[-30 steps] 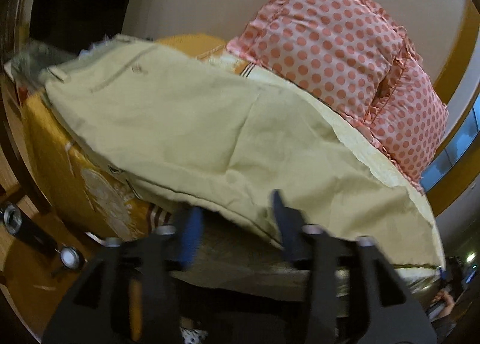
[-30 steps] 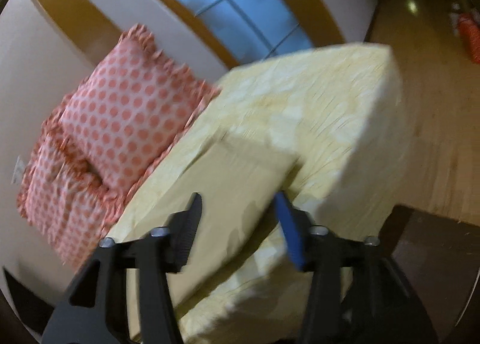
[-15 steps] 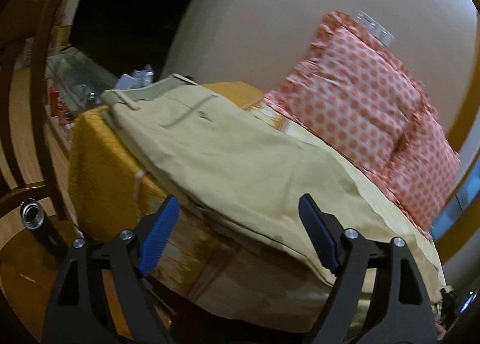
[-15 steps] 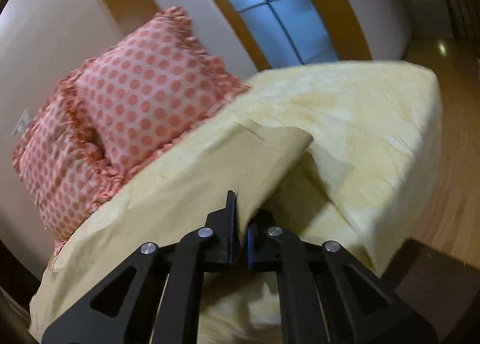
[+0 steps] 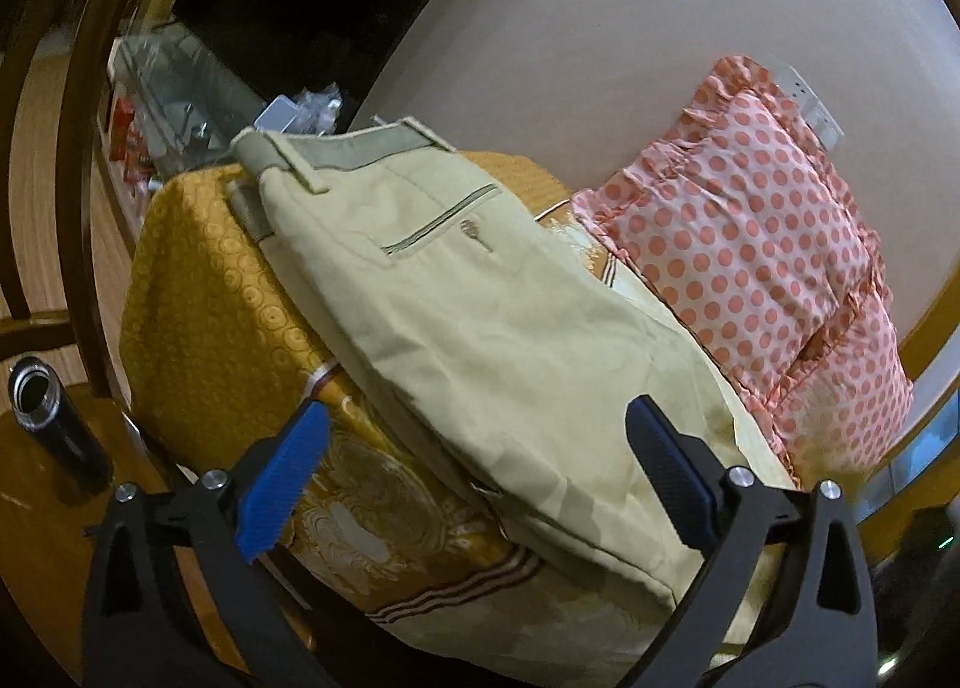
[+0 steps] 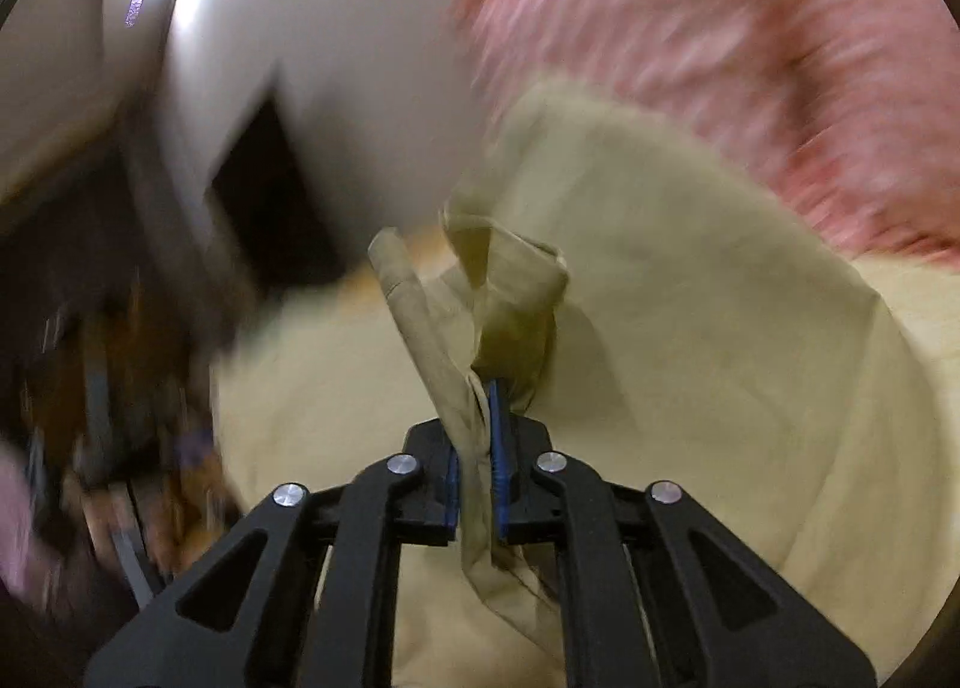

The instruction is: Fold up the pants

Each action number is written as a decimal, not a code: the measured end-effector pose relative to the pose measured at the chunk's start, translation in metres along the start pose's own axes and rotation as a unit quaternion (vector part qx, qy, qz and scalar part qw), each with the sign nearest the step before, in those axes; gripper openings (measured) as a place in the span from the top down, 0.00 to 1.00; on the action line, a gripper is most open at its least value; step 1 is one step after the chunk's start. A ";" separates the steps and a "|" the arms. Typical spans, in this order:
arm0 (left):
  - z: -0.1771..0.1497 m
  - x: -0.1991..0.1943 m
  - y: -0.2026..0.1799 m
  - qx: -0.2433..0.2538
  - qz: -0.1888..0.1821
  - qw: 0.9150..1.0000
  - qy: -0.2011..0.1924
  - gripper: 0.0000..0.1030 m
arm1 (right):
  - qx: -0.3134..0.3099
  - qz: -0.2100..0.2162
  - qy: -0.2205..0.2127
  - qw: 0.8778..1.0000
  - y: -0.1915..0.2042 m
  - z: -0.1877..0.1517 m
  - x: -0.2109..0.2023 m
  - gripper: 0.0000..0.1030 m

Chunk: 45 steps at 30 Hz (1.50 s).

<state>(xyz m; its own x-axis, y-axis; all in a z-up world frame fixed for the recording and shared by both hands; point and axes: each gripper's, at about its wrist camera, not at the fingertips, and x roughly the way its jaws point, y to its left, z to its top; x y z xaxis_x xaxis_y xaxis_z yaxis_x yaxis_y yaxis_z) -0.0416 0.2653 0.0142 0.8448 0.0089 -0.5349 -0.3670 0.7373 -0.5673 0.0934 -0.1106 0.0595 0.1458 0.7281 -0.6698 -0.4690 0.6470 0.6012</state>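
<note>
Beige pants point(image 5: 480, 322) lie along the bed, waistband and back pocket at the far left end, legs running toward the lower right. My left gripper point(image 5: 474, 478) is open and empty, hovering just in front of the pants' near edge. My right gripper point(image 6: 477, 436) is shut on the bunched hem end of the pants point(image 6: 480, 292) and holds it lifted above the flat fabric. The right wrist view is blurred by motion.
The bed has a yellow patterned cover point(image 5: 204, 292). Two pink polka-dot pillows point(image 5: 750, 232) lean on the wall behind the pants. A dark metal flask point(image 5: 54, 430) stands on a wooden surface at the lower left. Clutter sits on a shelf point(image 5: 180, 106) beyond the bed.
My right gripper closed on the hem end of the pants and lifted it, swinging fast toward the waistband side. My left gripper opened wider and drew back from the pants.
</note>
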 end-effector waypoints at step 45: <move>0.082 0.028 -0.081 0.131 0.097 0.986 0.015 0.91 | 0.101 -0.011 -0.080 0.992 -0.064 -0.026 -0.078 0.12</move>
<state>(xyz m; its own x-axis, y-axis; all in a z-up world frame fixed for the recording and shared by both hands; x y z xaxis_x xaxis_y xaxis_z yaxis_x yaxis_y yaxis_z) 0.0439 0.2615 0.0963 0.7547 0.1498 -0.6387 -0.4040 0.8732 -0.2726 0.0895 -0.2149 0.0614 0.2986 0.7288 -0.6162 -0.2822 0.6842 0.6725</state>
